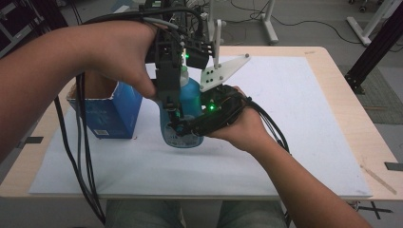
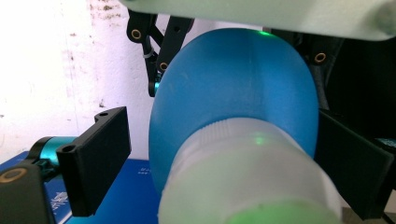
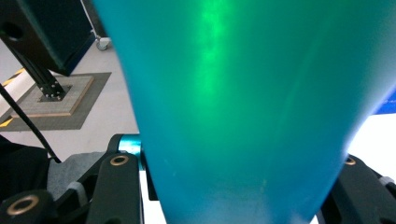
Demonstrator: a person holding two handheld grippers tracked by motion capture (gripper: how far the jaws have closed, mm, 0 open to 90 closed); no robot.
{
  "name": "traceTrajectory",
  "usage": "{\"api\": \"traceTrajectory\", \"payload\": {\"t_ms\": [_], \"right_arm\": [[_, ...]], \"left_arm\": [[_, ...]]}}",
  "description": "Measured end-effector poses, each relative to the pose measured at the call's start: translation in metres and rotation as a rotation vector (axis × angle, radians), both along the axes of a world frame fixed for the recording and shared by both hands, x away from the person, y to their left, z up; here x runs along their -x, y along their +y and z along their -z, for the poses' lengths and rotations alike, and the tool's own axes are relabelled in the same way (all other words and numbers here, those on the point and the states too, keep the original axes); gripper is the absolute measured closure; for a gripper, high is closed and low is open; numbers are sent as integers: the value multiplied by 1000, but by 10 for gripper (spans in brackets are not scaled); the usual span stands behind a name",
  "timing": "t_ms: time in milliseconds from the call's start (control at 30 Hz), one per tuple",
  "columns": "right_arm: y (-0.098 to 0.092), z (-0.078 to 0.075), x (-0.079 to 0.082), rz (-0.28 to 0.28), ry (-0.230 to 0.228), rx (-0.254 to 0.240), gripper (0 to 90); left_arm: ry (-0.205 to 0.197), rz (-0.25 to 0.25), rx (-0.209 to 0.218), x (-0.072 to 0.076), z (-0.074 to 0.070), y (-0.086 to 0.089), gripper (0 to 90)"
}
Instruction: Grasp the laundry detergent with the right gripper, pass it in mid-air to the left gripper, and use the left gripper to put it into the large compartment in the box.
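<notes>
A blue bottle (image 1: pixel 191 100) with a translucent white cap (image 2: pixel 247 182) stands on the white mat (image 1: pixel 294 118). My right gripper (image 1: pixel 183 130) comes in from the right and is shut on the bottle's lower body; in the right gripper view the bottle (image 3: pixel 243 93) sits between both black jaws of that gripper (image 3: pixel 238 196). My left gripper (image 1: pixel 179 71) points down over the bottle's top. In the left gripper view the cap lies between its jaws (image 2: pixel 229 149), but the left jaw stands clear of it with a visible gap, so this gripper is open.
An open blue cardboard box (image 1: pixel 111 111) stands just left of the bottle, close to the left hand. Black cables (image 1: pixel 83 156) hang from the left gripper over the table's front edge. The mat reaches far to the right.
</notes>
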State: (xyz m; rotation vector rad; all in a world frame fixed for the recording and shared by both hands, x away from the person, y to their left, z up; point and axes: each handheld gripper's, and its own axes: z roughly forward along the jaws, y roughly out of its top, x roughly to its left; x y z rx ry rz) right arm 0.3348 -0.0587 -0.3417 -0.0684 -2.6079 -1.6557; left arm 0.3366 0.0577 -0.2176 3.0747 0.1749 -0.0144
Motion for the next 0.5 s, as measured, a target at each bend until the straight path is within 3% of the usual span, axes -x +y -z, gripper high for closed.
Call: {"api": "traceTrajectory", "payload": {"t_ms": [500], "right_arm": [[1, 1, -2, -2, 13, 6, 465]], "left_arm": [[-5, -2, -17, -2, 4, 0, 165]]}}
